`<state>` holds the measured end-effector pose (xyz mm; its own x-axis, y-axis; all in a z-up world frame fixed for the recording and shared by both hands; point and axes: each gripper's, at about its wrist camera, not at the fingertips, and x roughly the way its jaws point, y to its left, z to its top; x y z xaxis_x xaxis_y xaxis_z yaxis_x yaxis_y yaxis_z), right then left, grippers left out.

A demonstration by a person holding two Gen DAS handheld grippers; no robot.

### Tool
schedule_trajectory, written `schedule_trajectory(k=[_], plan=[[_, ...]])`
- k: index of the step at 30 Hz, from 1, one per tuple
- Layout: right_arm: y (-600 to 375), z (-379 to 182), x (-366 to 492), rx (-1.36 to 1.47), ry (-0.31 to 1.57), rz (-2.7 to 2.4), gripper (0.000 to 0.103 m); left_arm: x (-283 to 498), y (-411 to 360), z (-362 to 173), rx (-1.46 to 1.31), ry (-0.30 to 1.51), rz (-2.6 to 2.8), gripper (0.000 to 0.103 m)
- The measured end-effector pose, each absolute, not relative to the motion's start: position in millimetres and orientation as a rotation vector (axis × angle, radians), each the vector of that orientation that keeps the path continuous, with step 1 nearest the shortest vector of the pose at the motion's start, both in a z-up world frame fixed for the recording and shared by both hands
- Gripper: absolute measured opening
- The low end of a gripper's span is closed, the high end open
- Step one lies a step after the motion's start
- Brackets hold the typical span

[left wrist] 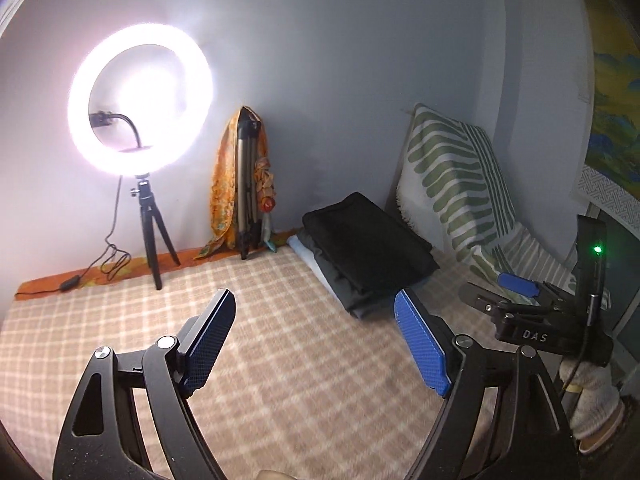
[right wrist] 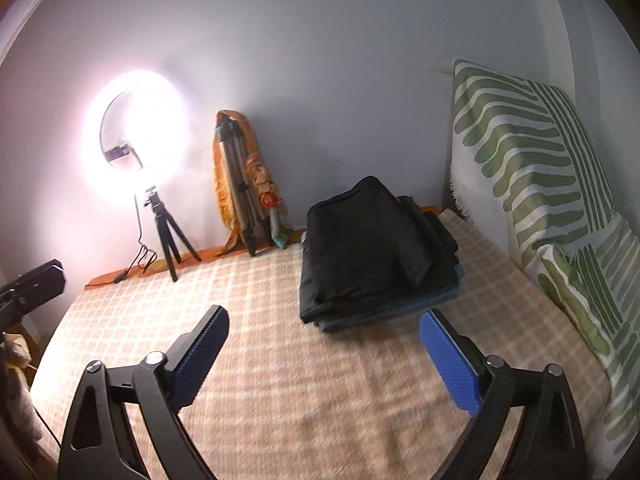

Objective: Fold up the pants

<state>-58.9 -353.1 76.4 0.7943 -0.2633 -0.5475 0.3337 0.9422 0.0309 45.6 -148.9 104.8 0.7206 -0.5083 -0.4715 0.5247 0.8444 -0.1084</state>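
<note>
The left gripper (left wrist: 316, 344) is held above the checked blanket (left wrist: 280, 360) with its 2 blue-padded fingers spread wide and nothing between them. The right gripper (right wrist: 324, 364) is in the same condition: jaws wide apart, empty, raised over the blanket (right wrist: 320, 400). In the left wrist view the right gripper (left wrist: 520, 286) also appears at the right edge, carried by a hand in a light knitted glove (left wrist: 592, 396), with a green indicator lamp lit on its body. The folded pants (right wrist: 360, 248) are black and lie on top of a stack of other folded garments (right wrist: 400, 312) at the far side of the blanket, close to the wall; the same pants (left wrist: 368, 240) appear in the left wrist view ahead of the left gripper and slightly to its right. Both grippers are well apart from the stack. The lower garments appear to be grey and blue, but motion blur makes the count of layers uncertain. A green-and-white patterned cushion (right wrist: 532, 152) stands upright just to the right of the stack. A lit ring light (left wrist: 140, 100) on a small black tripod stands at the far left, and a folded tripod draped with an orange cloth (left wrist: 240, 184) leans against the wall between the light and the stack.
</note>
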Motion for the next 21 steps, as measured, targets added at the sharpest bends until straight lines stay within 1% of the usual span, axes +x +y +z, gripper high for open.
schedule_trajectory(k=[2,12,21], plan=[[-343,74,-69,0.126,0.559,-0.315,0.103,33,-144,102,0.044,0.505,-0.565,0.082],[-317,72,-84,0.092,0.534,-0.308,0.103,-9,-126,86,0.091,0.465,-0.500,0.083],[-307,64,-80,0.044,0.542,-0.332,0.103,-13,-107,65,0.057,0.492,-0.457,0.084]])
